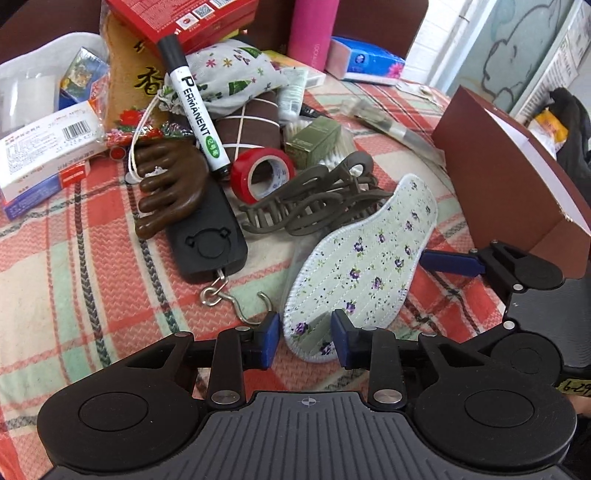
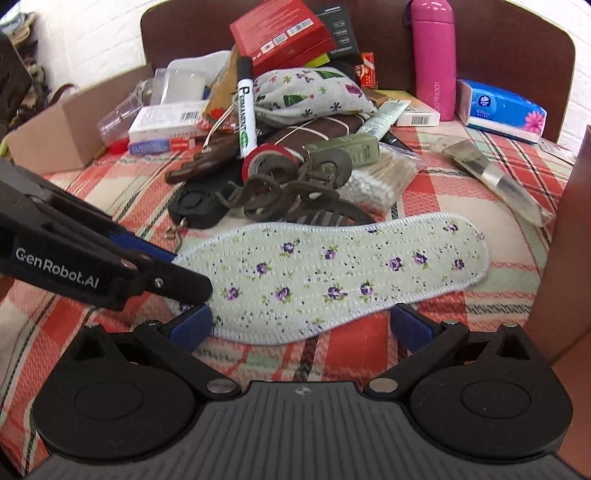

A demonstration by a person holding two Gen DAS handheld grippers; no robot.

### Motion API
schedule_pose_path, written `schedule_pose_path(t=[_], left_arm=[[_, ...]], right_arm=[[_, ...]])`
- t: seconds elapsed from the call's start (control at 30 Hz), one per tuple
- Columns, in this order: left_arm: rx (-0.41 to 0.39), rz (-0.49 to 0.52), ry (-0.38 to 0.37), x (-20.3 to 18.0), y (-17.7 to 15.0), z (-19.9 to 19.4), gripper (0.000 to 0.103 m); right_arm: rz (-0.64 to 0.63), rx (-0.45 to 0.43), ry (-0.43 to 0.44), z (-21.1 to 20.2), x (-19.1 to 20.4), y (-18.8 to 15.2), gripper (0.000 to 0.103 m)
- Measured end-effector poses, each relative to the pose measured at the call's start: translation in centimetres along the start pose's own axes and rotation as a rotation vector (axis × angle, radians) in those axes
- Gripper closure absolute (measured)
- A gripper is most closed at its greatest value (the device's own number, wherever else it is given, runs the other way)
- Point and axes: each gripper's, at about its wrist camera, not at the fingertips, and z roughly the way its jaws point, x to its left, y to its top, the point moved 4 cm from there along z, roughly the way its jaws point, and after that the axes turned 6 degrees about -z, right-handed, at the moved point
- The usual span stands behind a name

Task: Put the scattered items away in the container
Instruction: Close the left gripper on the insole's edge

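A floral fabric insole lies flat on the plaid cloth, also in the right wrist view. My left gripper is open with its blue pads either side of the insole's near end; it shows from the side in the right wrist view. My right gripper is wide open, straddling the insole's long edge; it shows in the left wrist view. Behind lies a heap: olive hair claw, red tape roll, permanent marker, wooden comb, black hanging scale.
A brown cardboard box stands open at the right. A small cardboard box sits at the far left. A pink bottle, a tissue pack, red boxes, a printed pouch and cotton swabs lie behind.
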Motion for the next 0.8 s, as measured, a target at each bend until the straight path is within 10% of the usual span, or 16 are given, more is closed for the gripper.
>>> schedule_pose_path(t=[0.2,0.37,0.63,0.8], left_arm=[[-0.015,-0.013,-0.004,0.6,-0.2,-0.6,0.093],[-0.045,-0.028,-0.014,1.2,-1.2,-2.6,0.102],[-0.082,-0.096,-0.01,4.5,-4.1,-6.3,0.103],[-0.094,-0.132,0.028,7.6,-7.0,-9.3,0.102]], right_arm=[[0.02,-0.014,0.002,0.1,0.5,0.6,0.012],[-0.046,-0.048,0.091,-1.0,3.3,1.4,0.064],[-0.124,-0.033,0.168,-1.3,8.1,1.9,0.066],[-0.174,-0.033,0.166,-2.0,9.6,1.9,0.044]])
